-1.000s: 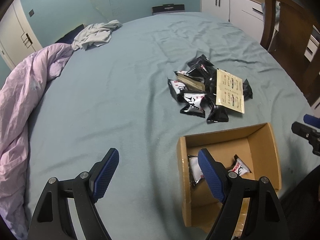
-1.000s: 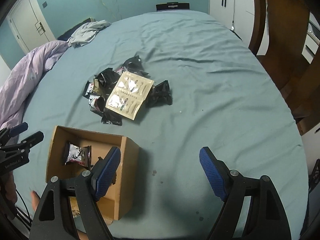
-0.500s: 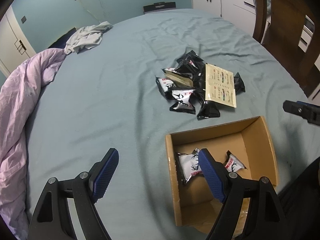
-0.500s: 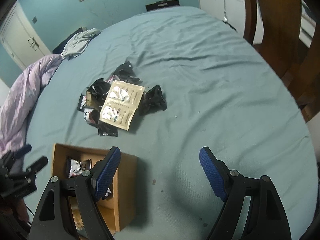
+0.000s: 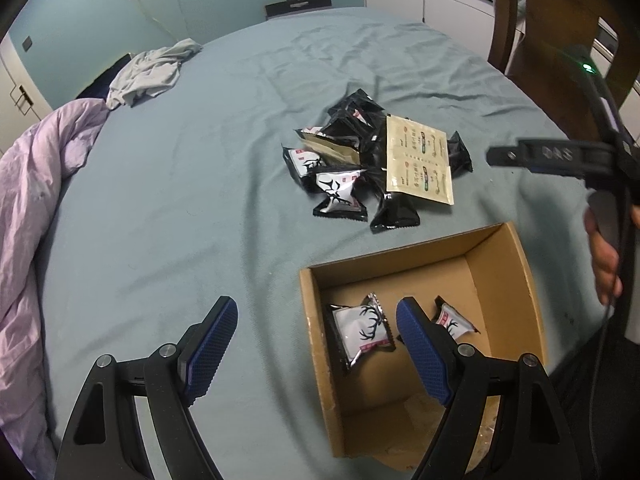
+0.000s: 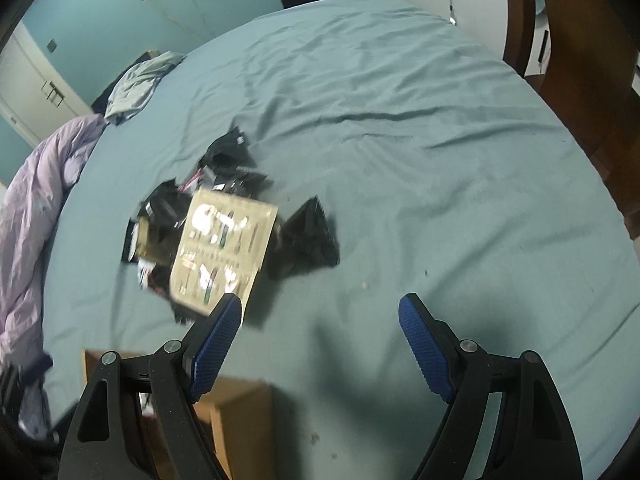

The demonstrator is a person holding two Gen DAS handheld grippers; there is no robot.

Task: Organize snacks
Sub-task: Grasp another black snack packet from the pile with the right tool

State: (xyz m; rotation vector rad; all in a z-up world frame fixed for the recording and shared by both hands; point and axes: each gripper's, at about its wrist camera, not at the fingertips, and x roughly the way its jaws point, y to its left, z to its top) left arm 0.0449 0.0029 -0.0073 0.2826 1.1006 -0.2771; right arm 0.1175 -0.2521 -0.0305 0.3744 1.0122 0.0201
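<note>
Cardboard first, from the left wrist view: an open box (image 5: 508, 248) sits on the grey-green sheet (image 5: 160, 200), with two white packets (image 5: 362, 330) lying flat on its floor. Just beyond its far wall lies the pile (image 5: 360, 160) of loose snacks, mostly black wrappers, with a flat tan sachet (image 5: 420, 164) leaning across the right side. The left claw (image 5: 316, 344) hangs wide and empty, straddling the box's near left wall: one pad over the sheet, the other over the box's inside, neither touching anything I can see. At the right edge the right claw (image 5: 556, 156) is seen side-on above the sheet near the pile, a hand (image 5: 602, 248) on its handle.

From the right wrist view, which is blurred, the right claw (image 6: 320, 336) is also wide with nothing between its pads. The tan sachet (image 6: 224, 248) sits just ahead of its left pad, and a black packet (image 6: 308, 236) lies by itself at the pile's right. The box (image 6: 236, 420) is partly hidden low behind the left finger.

I'd say the step in hand is fetching the next snack, with most of the pile not yet boxed. The next move calls for bringing the right claw down over a single packet, the lone black one looking easiest, and closing on its edge without dragging neighbours.
</note>
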